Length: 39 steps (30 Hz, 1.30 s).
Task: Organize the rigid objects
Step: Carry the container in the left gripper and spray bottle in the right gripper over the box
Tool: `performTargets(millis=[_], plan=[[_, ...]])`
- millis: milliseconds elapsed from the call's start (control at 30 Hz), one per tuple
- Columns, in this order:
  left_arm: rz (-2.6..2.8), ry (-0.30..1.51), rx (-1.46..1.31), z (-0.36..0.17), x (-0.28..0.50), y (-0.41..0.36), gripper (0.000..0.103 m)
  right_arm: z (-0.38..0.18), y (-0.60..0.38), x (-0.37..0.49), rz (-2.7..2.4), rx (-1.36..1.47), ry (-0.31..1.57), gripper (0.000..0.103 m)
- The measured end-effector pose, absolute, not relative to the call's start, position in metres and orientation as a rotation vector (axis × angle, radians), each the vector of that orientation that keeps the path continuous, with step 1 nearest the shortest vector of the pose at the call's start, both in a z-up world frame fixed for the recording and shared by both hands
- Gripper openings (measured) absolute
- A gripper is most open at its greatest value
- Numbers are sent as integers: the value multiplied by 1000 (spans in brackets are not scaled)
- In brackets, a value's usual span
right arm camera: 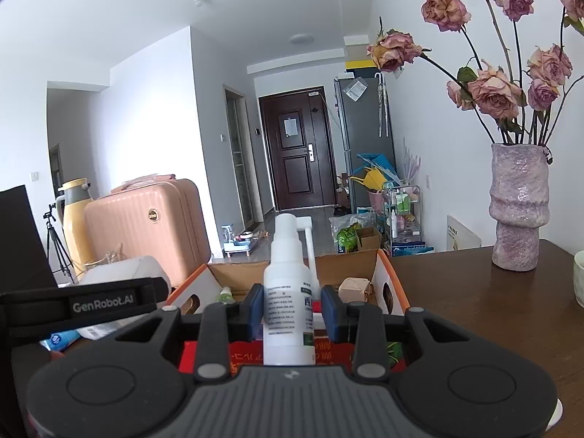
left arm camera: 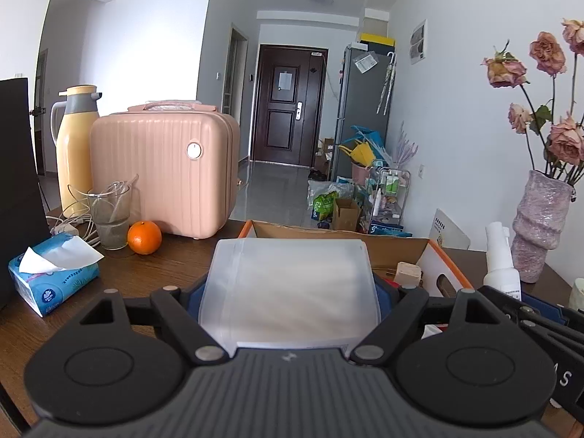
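The white spray bottle (right arm camera: 288,284) stands upright between the blue pads of the right gripper (right arm camera: 291,314), which is clamped tight on its labelled body, nozzle arm folded down at its far side. Just beyond it lies the open cardboard box (right arm camera: 392,284) with orange edges, a small beige cube (right arm camera: 353,289) inside.

The left gripper (left arm camera: 292,301) has its jaws set wide around a frosted translucent plastic container (left arm camera: 292,288), gripped at both sides and filling the space between them, held before the same box (left arm camera: 447,273).

Left of the box on the dark wooden table (left arm camera: 175,259) are an orange (left arm camera: 144,237), a glass (left arm camera: 109,215), a blue tissue pack (left arm camera: 51,273), a pink case (left arm camera: 164,171) and a yellow thermos (left arm camera: 75,146). A vase of dried roses (right arm camera: 518,208) stands to the right.
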<state>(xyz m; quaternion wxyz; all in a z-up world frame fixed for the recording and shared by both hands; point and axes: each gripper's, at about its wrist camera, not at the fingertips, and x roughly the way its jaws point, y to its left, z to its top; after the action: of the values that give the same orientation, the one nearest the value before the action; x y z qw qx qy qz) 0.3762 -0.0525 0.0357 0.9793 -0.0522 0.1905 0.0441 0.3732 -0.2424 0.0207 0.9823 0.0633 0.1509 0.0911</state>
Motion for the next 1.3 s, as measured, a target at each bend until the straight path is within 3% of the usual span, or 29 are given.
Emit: performTargets(millis=[1300], plan=[[125,446,-94,13,496,-64,83,-6,-252,500,150,143,378,33]])
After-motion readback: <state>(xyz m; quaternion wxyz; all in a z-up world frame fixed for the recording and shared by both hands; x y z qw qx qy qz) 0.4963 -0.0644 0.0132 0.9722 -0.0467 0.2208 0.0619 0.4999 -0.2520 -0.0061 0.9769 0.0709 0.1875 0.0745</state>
